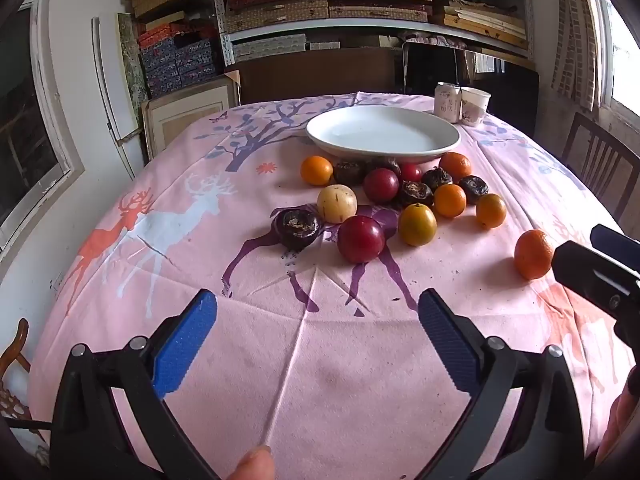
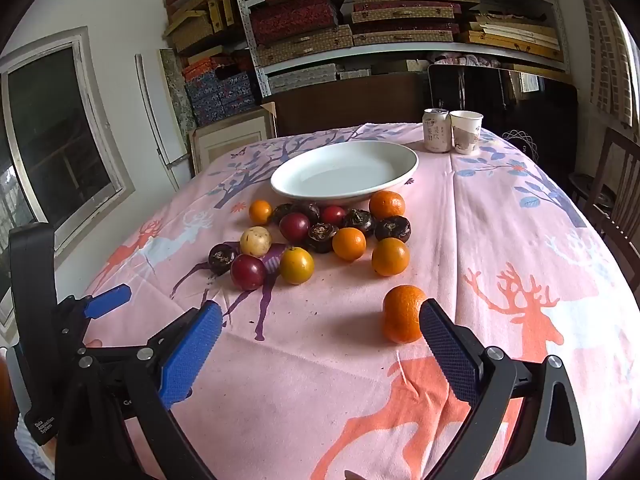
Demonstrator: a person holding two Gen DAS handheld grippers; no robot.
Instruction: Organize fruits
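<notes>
A home storeroom: box-laden shelves (image 2: 400, 20) behind a cloth-covered table (image 2: 500, 240).

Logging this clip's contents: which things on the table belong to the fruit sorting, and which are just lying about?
Part of the job:
- white plate, nothing in it
- heap of mixed fruits in front of it
- lone orange by the open right gripper
- open left gripper

Just lying about:
- drink can
- paper cup
- chair
- shelves of boxes

My left gripper (image 1: 318, 308) and right gripper (image 2: 320, 322) match: black frames, silver screws, textured blue pads (image 1: 180, 350); white lettering at the right view's lower left.
</notes>
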